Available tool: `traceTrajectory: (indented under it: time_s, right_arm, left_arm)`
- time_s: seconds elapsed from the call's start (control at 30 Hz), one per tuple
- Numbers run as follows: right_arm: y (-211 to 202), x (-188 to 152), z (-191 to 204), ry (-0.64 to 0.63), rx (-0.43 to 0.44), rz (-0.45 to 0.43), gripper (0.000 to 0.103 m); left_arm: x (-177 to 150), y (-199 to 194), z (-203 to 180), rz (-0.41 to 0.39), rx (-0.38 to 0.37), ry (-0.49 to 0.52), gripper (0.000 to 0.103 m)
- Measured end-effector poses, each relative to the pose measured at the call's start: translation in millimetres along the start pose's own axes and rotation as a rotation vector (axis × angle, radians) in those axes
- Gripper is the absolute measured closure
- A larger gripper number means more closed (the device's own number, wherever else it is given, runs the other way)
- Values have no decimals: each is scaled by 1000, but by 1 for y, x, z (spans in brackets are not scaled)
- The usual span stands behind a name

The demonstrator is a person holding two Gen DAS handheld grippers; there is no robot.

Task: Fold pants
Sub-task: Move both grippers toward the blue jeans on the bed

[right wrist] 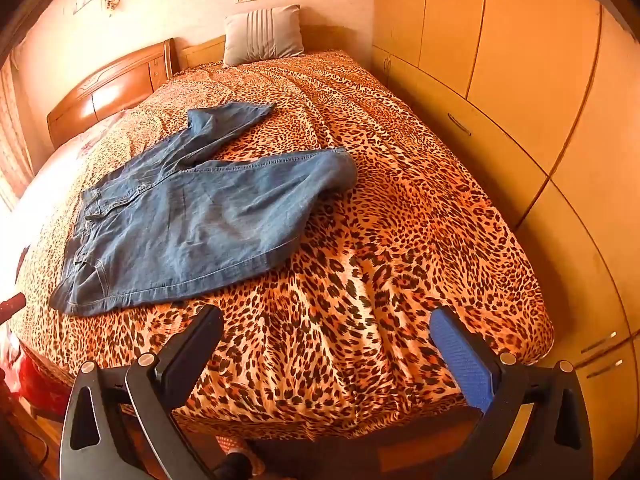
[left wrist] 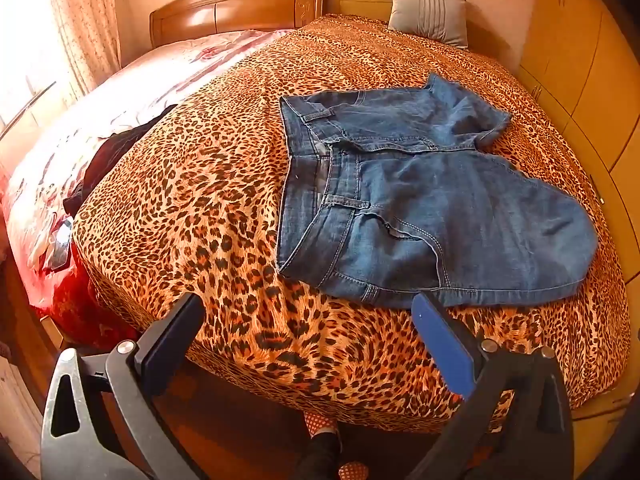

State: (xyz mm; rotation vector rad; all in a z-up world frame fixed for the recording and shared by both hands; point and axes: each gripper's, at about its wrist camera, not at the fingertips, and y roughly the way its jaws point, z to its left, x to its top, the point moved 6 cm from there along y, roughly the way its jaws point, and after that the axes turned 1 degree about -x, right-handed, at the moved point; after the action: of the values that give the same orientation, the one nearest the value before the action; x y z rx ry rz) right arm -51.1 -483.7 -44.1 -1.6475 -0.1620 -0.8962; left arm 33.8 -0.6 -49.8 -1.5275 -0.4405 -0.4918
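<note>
Leopard-print bed (left wrist: 224,184) is shown with denim pants (left wrist: 420,200) lying partly doubled at two o'clock. Left claw (left wrist: 308,332) and right claw (right wrist: 328,344) are held wide open, empty; folding is judged unfinished.

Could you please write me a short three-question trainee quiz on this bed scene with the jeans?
1. True or false: the left gripper has its jaws shut on the jeans.
2. Multiple choice: where does the grey pillow sit? A) on the jeans B) at the head of the bed, by the wall C) on the floor
3. Fill the gap: the jeans lie on a bedspread with a ______ print.

Key
1. False. Both it and the right gripper are open and hold nothing; the jeans lie flat on the bedspread.
2. B
3. leopard
</note>
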Motion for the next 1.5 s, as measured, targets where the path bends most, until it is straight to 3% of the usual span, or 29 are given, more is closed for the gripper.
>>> traceTrajectory:
  time_s: [1.5]
  right_arm:
    - [9, 7, -1, 24, -12, 6, 0]
  left_arm:
    - [6, -1, -16, -36, -27, 61, 0]
